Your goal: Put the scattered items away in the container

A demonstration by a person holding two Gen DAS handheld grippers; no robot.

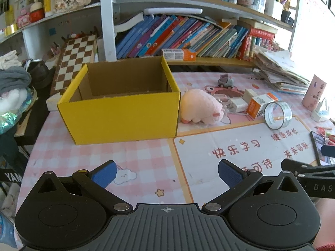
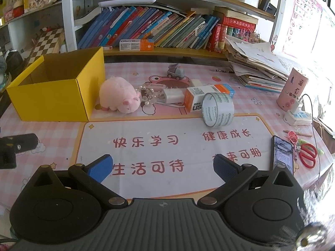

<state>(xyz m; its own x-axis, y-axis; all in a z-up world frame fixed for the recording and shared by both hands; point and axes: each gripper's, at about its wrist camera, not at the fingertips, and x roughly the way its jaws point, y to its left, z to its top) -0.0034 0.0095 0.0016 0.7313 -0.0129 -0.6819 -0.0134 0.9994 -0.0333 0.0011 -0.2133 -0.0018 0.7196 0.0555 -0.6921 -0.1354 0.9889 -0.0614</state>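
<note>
On the pink desk mat (image 2: 188,188) we judge the tidying barely begun: the yellow box (image 1: 123,117) looks empty, while the pink plush (image 2: 119,96) lies just beside its right wall, and the bead string (image 2: 147,96), white charger (image 2: 172,97), orange carton (image 2: 207,96), tape roll (image 2: 217,109) and toy car (image 2: 176,72) are scattered beyond. Our left gripper (image 1: 167,172) and right gripper (image 2: 163,167) both stand wide apart, holding nothing, over bare mat; the phone (image 2: 282,154) and scissors (image 2: 307,155) crowd the right edge
</note>
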